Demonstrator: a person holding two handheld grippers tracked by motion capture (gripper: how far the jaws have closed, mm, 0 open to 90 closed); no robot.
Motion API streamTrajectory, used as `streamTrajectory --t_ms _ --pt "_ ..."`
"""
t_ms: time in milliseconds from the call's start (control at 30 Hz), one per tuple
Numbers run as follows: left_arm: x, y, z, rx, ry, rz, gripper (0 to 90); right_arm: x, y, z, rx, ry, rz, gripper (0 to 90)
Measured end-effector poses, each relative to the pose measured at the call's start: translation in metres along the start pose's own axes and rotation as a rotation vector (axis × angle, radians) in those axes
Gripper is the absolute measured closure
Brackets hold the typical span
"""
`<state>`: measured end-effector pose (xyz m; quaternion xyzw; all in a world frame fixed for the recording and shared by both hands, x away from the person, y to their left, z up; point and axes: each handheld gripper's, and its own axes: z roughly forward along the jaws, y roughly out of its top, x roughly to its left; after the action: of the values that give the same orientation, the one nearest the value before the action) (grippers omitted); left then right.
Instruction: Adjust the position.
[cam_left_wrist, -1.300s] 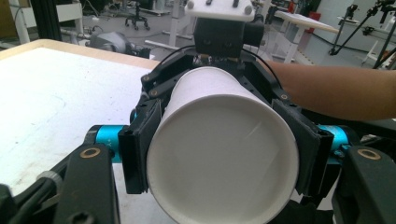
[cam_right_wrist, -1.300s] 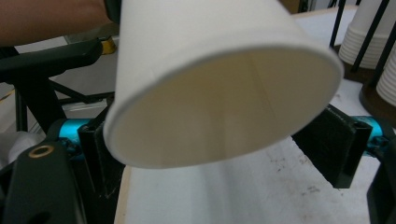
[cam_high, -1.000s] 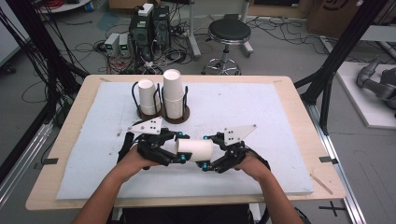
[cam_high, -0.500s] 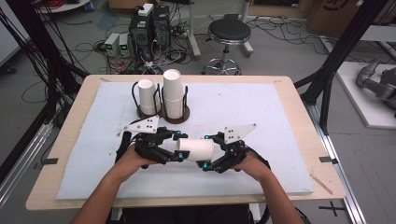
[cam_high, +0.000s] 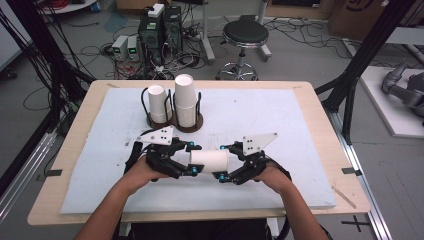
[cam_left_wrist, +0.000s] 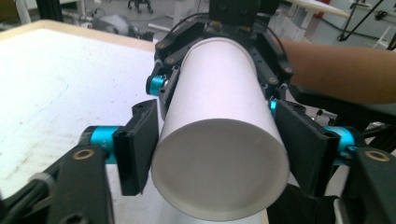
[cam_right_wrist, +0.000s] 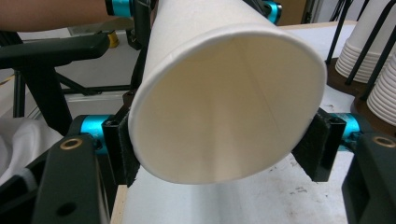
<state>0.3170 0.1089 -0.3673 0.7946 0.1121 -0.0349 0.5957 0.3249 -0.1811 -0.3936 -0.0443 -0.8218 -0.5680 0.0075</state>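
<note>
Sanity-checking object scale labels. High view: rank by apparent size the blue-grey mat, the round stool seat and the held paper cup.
1. blue-grey mat, by far the largest.
2. round stool seat, though it stands farther from the camera.
3. held paper cup, lying sideways between both grippers.

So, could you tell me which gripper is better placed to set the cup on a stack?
Left, probably. The left gripper holds the cup by its base and sits nearer the stacks; the mouth faces the right gripper. Left jaws have just been opening, right jaws closing, cup between both.
</note>
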Motion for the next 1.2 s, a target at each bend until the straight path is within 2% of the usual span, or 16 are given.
streamTrajectory --t_ms 100,167,267,333,400,467,567,700,800,900,1000,1100,1167,1200 --pt "0.0002 -0.0007 0.0000 -0.003 -0.023 0.021 35.3 0.0000 0.0000 -0.0001 0.010 0.001 -0.002 29.5" --pt "0.0011 -0.0010 -0.0010 -0.017 -0.029 0.020 35.8 0.0002 0.0004 -0.0007 0.004 0.008 0.017 28.5" --pt "0.0015 -0.0004 -0.0029 -0.047 -0.030 0.025 35.6 0.0003 0.0014 -0.0003 -0.037 -0.001 0.051 20.5" --pt "0.0013 0.0001 -0.0040 -0.066 -0.035 0.028 35.8 -0.0002 0.0014 -0.0004 -0.047 -0.010 0.066 19.0" --pt "0.0019 0.0001 -0.0046 -0.067 -0.035 0.031 35.7 -0.0008 0.0013 -0.0005 -0.050 -0.012 0.065 19.1" --pt "0.0020 -0.0007 -0.0036 -0.056 -0.037 0.032 35.6 -0.0007 0.0022 -0.0011 -0.058 -0.007 0.046 24.9" --pt "0.0019 -0.0021 -0.0022 -0.052 -0.036 0.038 35.6 -0.0004 0.0030 -0.0033 -0.067 0.005 0.028 27.0" --pt "0.0022 -0.0036 0.0026 -0.005 -0.005 0.026 33.4 -0.0012 0.0029 -0.0043 -0.055 -0.009 0.006 27.8" --pt "0.0024 -0.0043 0.0045 -0.001 0.010 0.006 31.9 -0.0016 0.0032 -0.0048 -0.046 -0.019 0.003 28.1" --pt "0.0028 -0.0050 0.0051 0.011 -0.009 0.022 33.1 -0.0020 0.0043 -0.0057 -0.042 -0.017 -0.003 28.4" --pt "0.0025 -0.0052 0.0028 -0.012 -0.024 0.045 35.1 -0.0025 0.0046 -0.0069 -0.055 0.004 0.024 25.9" --pt "0.0031 -0.0054 0.0007 -0.045 -0.025 0.038 35.3 -0.0033 0.0052 -0.0056 -0.093 -0.007 0.068 18.5" --pt "0.0036 -0.0055 -0.0007 -0.051 -0.026 0.041 35.4 -0.0036 0.0052 -0.0046 -0.093 -0.005 0.077 18.7" --pt "0.0033 -0.0059 -0.0003 -0.045 -0.026 0.042 35.4 -0.0035 0.0053 -0.0041 -0.093 -0.004 0.065 22.1"
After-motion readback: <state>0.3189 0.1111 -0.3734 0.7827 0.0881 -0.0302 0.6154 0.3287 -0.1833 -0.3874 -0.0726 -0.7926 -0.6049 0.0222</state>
